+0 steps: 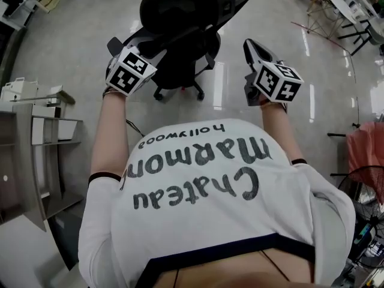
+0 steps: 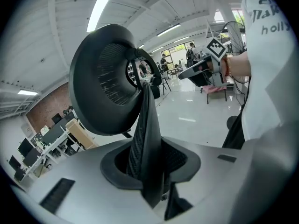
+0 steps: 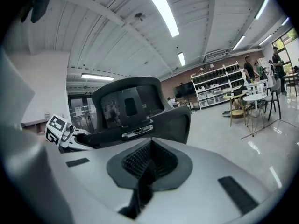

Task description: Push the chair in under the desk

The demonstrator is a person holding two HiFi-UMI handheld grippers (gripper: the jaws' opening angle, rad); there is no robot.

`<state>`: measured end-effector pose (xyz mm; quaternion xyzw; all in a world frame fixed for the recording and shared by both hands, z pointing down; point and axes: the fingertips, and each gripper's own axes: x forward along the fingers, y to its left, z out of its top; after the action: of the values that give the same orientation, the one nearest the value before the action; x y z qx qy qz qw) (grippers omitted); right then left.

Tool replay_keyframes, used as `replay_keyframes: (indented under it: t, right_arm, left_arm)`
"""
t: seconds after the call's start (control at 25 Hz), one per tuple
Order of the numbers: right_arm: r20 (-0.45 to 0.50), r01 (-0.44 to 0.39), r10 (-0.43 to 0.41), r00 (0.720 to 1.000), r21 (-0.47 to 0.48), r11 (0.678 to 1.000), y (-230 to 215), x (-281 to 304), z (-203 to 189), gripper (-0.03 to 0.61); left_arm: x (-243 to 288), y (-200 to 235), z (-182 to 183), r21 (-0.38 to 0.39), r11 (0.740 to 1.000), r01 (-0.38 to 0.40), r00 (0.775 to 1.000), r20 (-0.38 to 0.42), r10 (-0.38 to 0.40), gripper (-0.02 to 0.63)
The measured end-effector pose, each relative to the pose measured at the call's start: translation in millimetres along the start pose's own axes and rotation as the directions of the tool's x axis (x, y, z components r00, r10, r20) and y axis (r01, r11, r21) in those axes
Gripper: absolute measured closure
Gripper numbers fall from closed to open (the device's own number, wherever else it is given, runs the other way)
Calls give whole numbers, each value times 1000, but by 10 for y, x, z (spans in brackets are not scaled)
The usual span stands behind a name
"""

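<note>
Clamping chair edge in left gripper | right gripper closed empty, near chair

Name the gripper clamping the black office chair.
The left gripper: its jaws clamp a thin edge of the black office chair; the right gripper is shut, empty.

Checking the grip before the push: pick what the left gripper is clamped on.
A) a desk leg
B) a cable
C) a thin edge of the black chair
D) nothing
C: in its own view the left gripper is closed on a thin black edge of the chair.
</note>
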<state>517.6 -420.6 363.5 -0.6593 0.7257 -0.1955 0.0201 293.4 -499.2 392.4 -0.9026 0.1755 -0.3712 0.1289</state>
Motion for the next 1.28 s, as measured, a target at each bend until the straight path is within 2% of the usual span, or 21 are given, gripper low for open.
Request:
replay_keyframes:
  t: [0.24,0.52,0.92,1.12,1.28]
  right_arm:
    - [30,69,-69,997,-7,998,1,-534,-126,569]
    - [15,96,-95,995,-58,994,105,-1164,-223,569]
    - [-60,-2,-5,998,-103,995,619,-1746,-597,568]
    - [-32,-53,50,998,-128,990,707,-1887,-432,565]
    - [-2,-114,114,993,-96,989,711,-1943,-329,560]
  left_arm:
    - [-514,-176,-443,51,998,26,999,43,-28,493]
    - [-1040,-484,-780,82,996,40,999,25,-42,480]
    - [-1924,-1251,-1127,94,995,45,999,-5,-44,477]
    - [-2382,-1598,-1407,86,996,37,998,-62,-32,469]
    - [-2676,-1881,-1626,75,997,13,994,-112,-5,460]
